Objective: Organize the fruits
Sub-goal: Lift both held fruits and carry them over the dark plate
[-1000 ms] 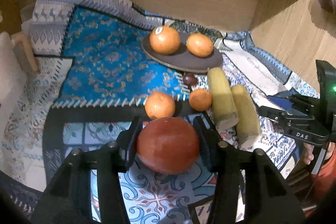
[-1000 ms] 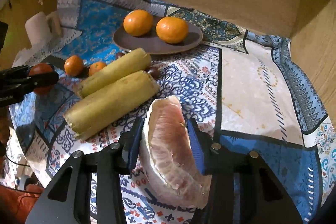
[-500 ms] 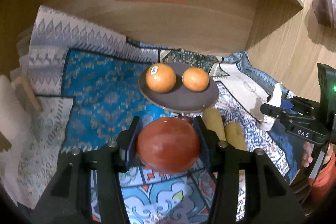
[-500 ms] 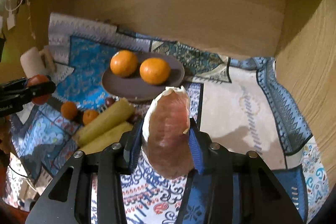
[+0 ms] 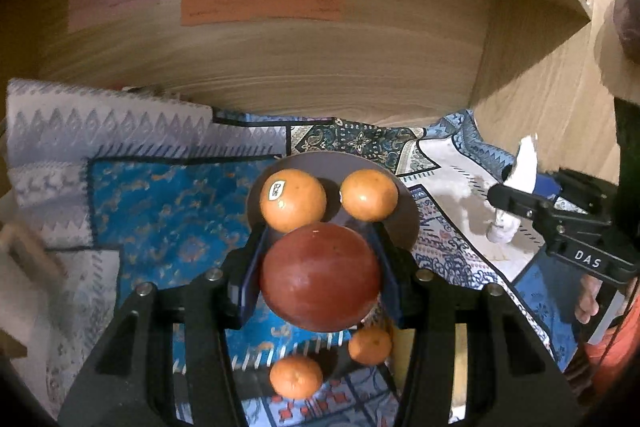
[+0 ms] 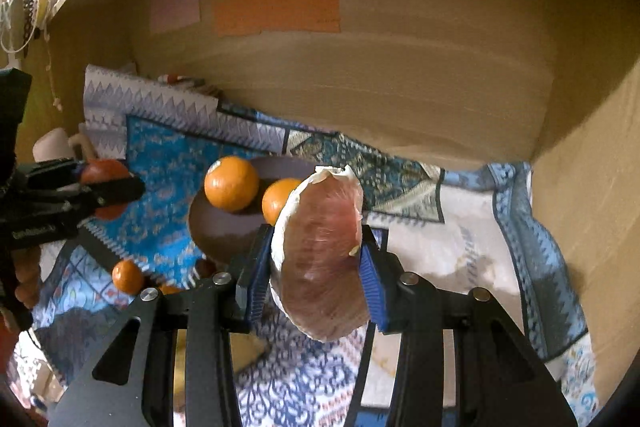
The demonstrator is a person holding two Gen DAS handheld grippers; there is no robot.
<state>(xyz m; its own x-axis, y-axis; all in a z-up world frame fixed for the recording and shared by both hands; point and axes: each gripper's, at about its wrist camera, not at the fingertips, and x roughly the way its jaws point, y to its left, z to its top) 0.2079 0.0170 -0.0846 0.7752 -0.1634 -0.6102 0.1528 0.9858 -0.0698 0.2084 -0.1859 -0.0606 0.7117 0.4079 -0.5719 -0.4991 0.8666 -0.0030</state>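
Fruits sit in both tongs. From the left wrist, the left tongs [image 5: 320,267] tilt down over the patterned cloth [image 5: 160,211], closed partway on a round red fruit [image 5: 320,277] with both pads pressed to its sides. Just behind it a dark plate [image 5: 406,223] carries two oranges [image 5: 293,199], one with a sticker. Two small oranges [image 5: 296,376] lie on the cloth below the red fruit, seen between the arms of the tongs. At the right edge the right tongs [image 5: 516,203] show side-on around a pale piece whose flesh is hard to make out; a hand [image 5: 588,301] shows partly behind them. From the right wrist, the right tongs [image 6: 318,259] tilt down too, closed on a peeled pomelo wedge [image 6: 320,259], which hides part of the plate [image 6: 216,227] and one orange. The left tongs [image 6: 102,189] enter from the left with the red fruit [image 6: 105,169]. A yellowish thing low between the arms is cut off. Paper strips [image 6: 276,11] are stuck on the wooden back wall [image 6: 400,87].
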